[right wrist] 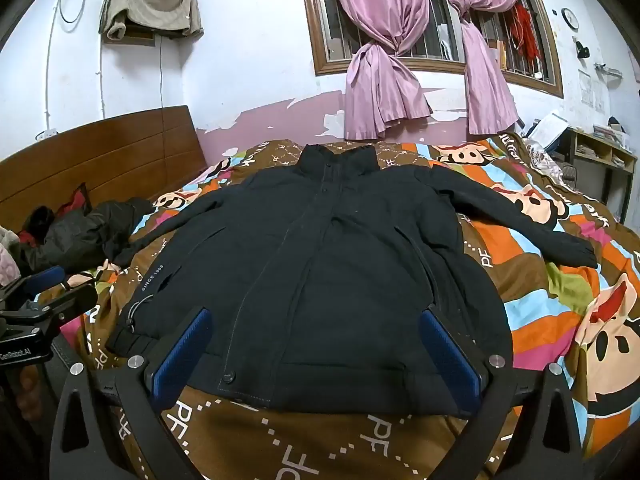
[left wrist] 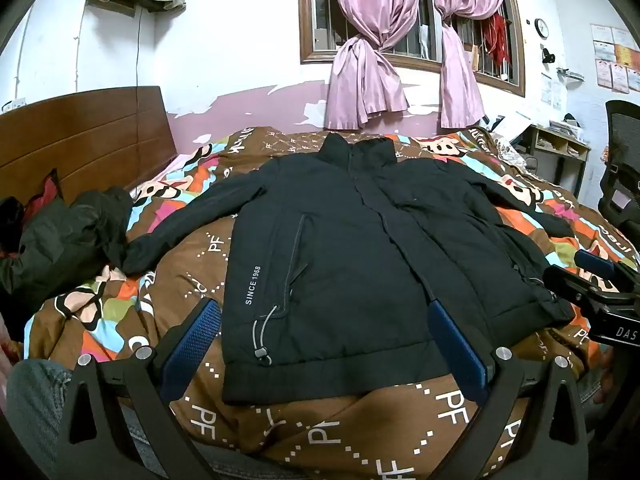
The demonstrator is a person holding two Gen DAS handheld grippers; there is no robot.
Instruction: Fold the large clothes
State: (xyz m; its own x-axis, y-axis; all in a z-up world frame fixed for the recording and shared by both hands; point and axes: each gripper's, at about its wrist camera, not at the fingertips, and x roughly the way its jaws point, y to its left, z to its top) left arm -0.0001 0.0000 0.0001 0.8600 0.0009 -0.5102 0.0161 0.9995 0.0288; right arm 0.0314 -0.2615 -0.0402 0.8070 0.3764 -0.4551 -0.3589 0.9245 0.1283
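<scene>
A large black jacket (left wrist: 340,240) (right wrist: 320,260) lies flat and front-up on the bed, collar toward the window and both sleeves spread out sideways. White lettering "SINCE 1968" runs along its left side. My left gripper (left wrist: 324,312) hovers open above the jacket's hem on its left half, nothing between its blue pads (left wrist: 196,340). My right gripper (right wrist: 318,320) hangs open over the hem on the jacket's right half, empty too. Each gripper shows at the other view's edge: the right gripper (left wrist: 600,280) and the left gripper (right wrist: 44,292).
A colourful cartoon-patterned quilt (left wrist: 120,312) (right wrist: 560,300) covers the bed. A dark crumpled garment (left wrist: 60,232) lies at the left by the wooden headboard (left wrist: 88,136). Pink curtains (right wrist: 384,60) hang at the window. A desk (left wrist: 560,152) and chair (left wrist: 624,184) stand at the right.
</scene>
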